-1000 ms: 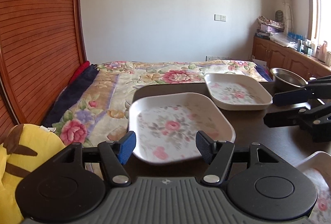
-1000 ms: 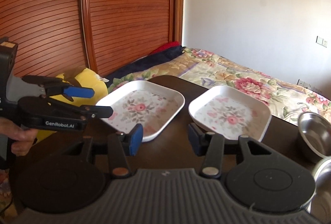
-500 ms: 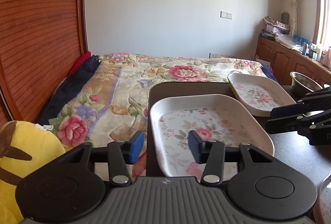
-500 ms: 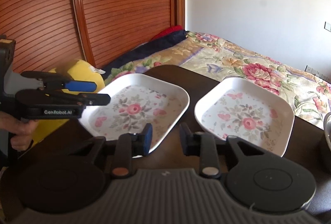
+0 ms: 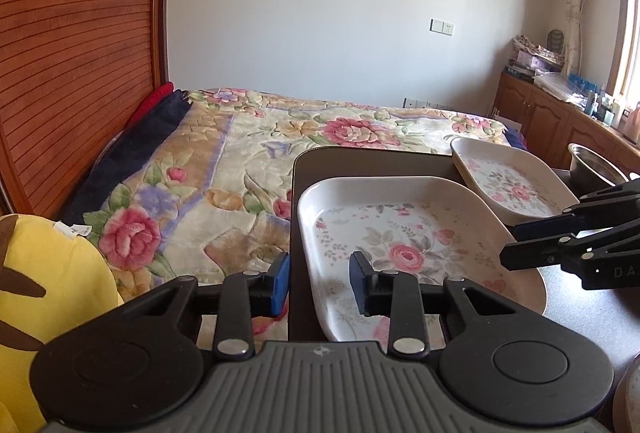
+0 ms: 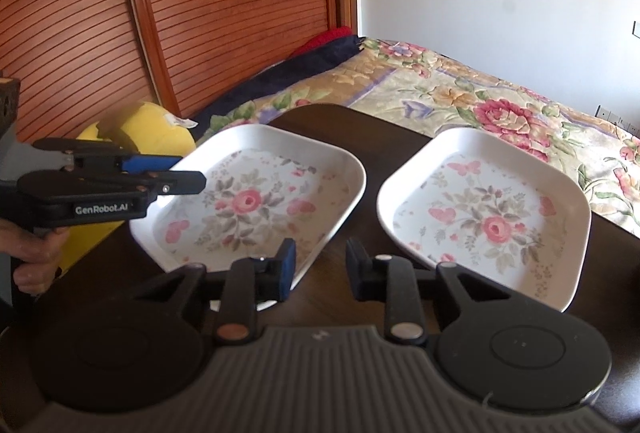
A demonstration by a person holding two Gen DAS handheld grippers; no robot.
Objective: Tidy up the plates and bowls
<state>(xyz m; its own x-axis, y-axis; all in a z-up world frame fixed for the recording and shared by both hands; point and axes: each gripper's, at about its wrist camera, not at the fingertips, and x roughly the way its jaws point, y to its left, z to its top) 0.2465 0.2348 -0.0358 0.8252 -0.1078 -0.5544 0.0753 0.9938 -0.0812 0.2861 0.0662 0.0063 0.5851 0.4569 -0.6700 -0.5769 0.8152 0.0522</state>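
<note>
Two white square plates with rose prints lie side by side on a dark table (image 6: 400, 141). The near plate (image 5: 404, 233) (image 6: 256, 201) has its left rim between the fingers of my left gripper (image 5: 319, 283), which is open with a narrow gap. From the right wrist view, the left gripper (image 6: 188, 175) reaches over that plate's left corner. My right gripper (image 6: 320, 267) (image 5: 516, 243) is open, low over the table between the plates. Its left finger overlaps the near plate's right rim. The second plate (image 6: 484, 209) (image 5: 508, 185) lies apart, untouched.
A steel bowl (image 5: 592, 165) stands at the table's far right, and another plate's rim (image 5: 630, 393) shows at the bottom right. A yellow plush toy (image 5: 48, 273) and a floral bed (image 5: 248, 161) lie left of the table. A hand (image 6: 36, 253) holds the left gripper.
Both grippers moved in toward the plates and their fingers narrowed. The left gripper shifted from the near plate's middle to its left rim. The plates have not moved.
</note>
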